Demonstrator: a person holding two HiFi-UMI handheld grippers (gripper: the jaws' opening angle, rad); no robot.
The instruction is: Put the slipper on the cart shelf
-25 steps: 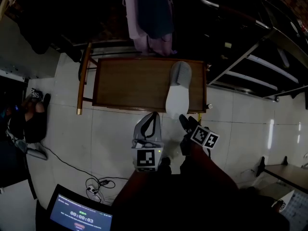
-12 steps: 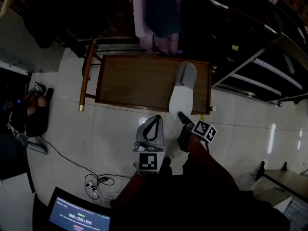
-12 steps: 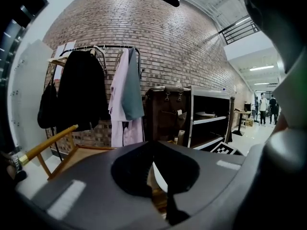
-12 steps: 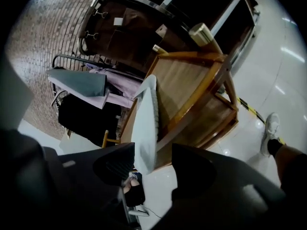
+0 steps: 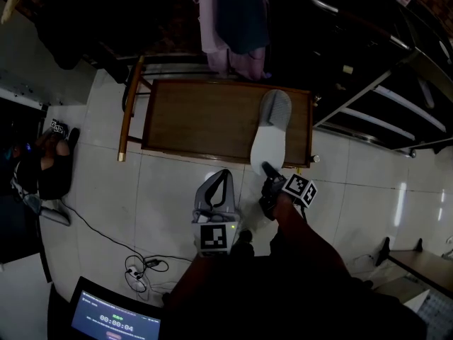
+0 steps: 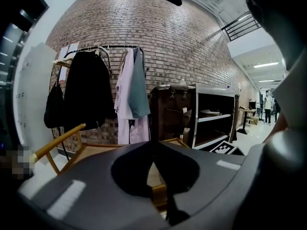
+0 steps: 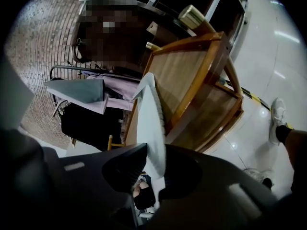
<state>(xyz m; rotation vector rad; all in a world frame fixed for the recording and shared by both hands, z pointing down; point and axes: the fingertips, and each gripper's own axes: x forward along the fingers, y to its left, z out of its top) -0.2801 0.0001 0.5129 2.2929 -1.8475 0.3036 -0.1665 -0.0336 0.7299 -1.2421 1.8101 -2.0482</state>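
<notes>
A grey-and-white slipper (image 5: pixel 270 129) lies on the right side of the wooden cart's top (image 5: pixel 198 119), its heel hanging over the near edge. My right gripper (image 5: pixel 267 170) is at that heel, and its jaws are closing with the slipper's sole edge (image 7: pixel 152 114) pressed between them. In the right gripper view the cart's top (image 7: pixel 184 71) and its lower shelf (image 7: pixel 213 114) lie beyond the right gripper (image 7: pixel 154 164). My left gripper (image 5: pixel 221 177) hangs over the floor left of the heel, shut and holding nothing. In its own view the left gripper (image 6: pixel 153 152) points at the cart and the clothes rack.
A rack of hanging clothes (image 5: pixel 233 20) stands behind the cart. Dark open shelving (image 5: pixel 382 83) runs along the right. A person (image 5: pixel 42 176) sits at the left, with cables (image 5: pixel 106 246) and a screen (image 5: pixel 117 317) on the tiled floor. A shoe (image 7: pixel 277 121) shows near the cart.
My right gripper has moved forward to the slipper's heel and closed its jaws on it. The left gripper has barely shifted.
</notes>
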